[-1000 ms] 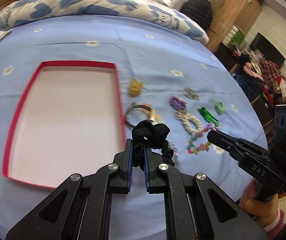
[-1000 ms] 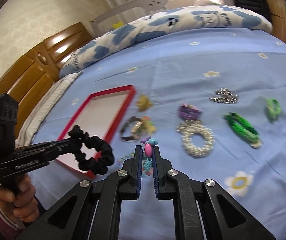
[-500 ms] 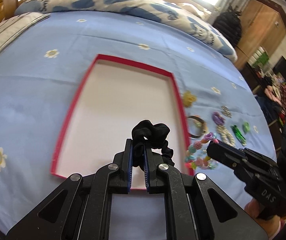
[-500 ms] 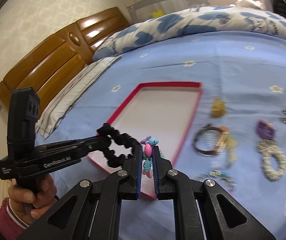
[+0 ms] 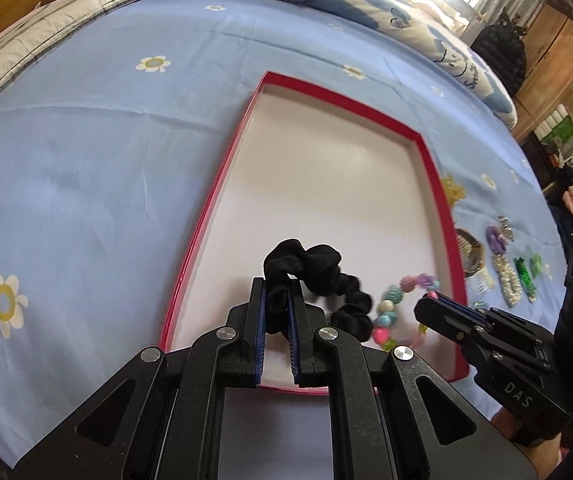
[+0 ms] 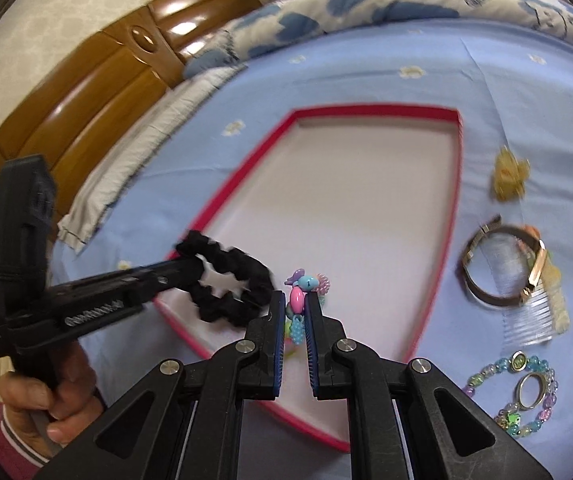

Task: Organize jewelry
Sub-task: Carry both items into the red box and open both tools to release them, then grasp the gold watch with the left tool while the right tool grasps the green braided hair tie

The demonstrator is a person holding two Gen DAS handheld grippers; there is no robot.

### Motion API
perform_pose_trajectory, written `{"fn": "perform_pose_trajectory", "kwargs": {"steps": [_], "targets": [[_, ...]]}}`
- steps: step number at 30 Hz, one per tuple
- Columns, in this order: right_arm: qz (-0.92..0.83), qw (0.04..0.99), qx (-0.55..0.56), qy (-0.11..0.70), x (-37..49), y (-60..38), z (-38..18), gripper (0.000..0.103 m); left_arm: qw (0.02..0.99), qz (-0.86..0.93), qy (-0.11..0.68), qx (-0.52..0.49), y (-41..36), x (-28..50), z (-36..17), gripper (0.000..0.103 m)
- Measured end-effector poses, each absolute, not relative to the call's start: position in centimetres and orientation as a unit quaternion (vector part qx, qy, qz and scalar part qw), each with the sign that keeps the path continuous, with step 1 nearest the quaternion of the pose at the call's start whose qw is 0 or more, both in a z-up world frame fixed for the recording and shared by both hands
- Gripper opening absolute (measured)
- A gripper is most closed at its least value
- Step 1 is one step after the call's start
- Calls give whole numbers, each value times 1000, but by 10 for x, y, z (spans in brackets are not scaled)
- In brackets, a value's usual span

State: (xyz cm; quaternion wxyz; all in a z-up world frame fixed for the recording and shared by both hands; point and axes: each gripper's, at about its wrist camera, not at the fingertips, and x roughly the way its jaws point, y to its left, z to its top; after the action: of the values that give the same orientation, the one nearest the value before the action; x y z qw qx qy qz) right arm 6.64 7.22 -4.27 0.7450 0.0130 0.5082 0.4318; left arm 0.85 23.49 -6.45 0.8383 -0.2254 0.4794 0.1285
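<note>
A blue sheet (image 5: 98,152) printed with small daisies was spread over the bed. A quilt (image 6: 366,4) patterned with blue hearts was heaped along its far edge, and a grey-white pillow (image 6: 142,152) was laid beside it. A wooden headboard (image 6: 98,80) was seen behind. A wooden wardrobe (image 5: 558,52) and a black bag (image 5: 500,52) were seen beyond the bed.

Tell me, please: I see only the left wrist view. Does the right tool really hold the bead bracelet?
Observer: Yes. The right tool is shut on the bead bracelet; a pink oval bead sits between its pads.
Operator: Does another bracelet lie on the sheet?
Observer: Yes, a pastel bracelet lies on the blue sheet outside the red tray, near a clear comb.
Operator: Who holds the left tool?
Observer: A hand in a pink striped sleeve grips its handle.
</note>
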Motion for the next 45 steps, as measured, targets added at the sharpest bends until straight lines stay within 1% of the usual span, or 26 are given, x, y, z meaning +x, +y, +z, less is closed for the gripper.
{"fn": "perform_pose_trajectory", "kwargs": {"steps": [5,7,9,10,11,14,15,16,18,21,23,26,29,31,33,36,38,45], "targets": [[426,740,7,520,72,70,-53,9,832,137,492,-215,234,13,-72,10],[426,741,1,519,73,72,-53,12,832,138,495,-209,232,14,-72,12],[426,741,-5,519,74,76,-53,13,832,142,497,-201,231,14,-70,17],[426,741,-7,519,74,77,-53,14,833,143,496,-199,230,14,-69,23],[426,741,-7,520,75,78,-53,14,835,144,494,-196,230,13,-67,27],[426,740,-1,521,76,77,-52,15,838,145,490,-193,228,11,-61,29],[425,741,1,521,76,75,-51,17,838,145,489,-191,228,11,-60,30],[425,741,2,521,76,74,-51,19,839,146,488,-189,227,11,-59,34],[425,742,6,519,75,71,-48,23,842,148,486,-183,225,10,-56,35],[425,746,13,514,74,63,-41,25,844,147,483,-181,223,8,-51,38],[424,748,19,510,72,57,-37,26,846,147,481,-180,221,7,-48,42],[419,755,31,504,71,44,-30,31,848,145,477,-177,215,5,-43,46],[410,763,44,498,71,25,-25,35,852,139,474,-173,207,6,-37,48],[402,767,53,497,72,12,-24,40,854,132,473,-170,200,7,-34,48],[390,775,58,494,73,-3,-21,40,856,123,473,-167,190,10,-31,49],[368,786,62,493,74,-26,-20,45,859,110,474,-161,176,14,-27,52],[353,794,63,492,75,-39,-20,46,860,102,475,-157,167,17,-26,55],[300,815,73,490,80,-94,-23,46,864,69,480,-138,133,28,-22,55]]}}
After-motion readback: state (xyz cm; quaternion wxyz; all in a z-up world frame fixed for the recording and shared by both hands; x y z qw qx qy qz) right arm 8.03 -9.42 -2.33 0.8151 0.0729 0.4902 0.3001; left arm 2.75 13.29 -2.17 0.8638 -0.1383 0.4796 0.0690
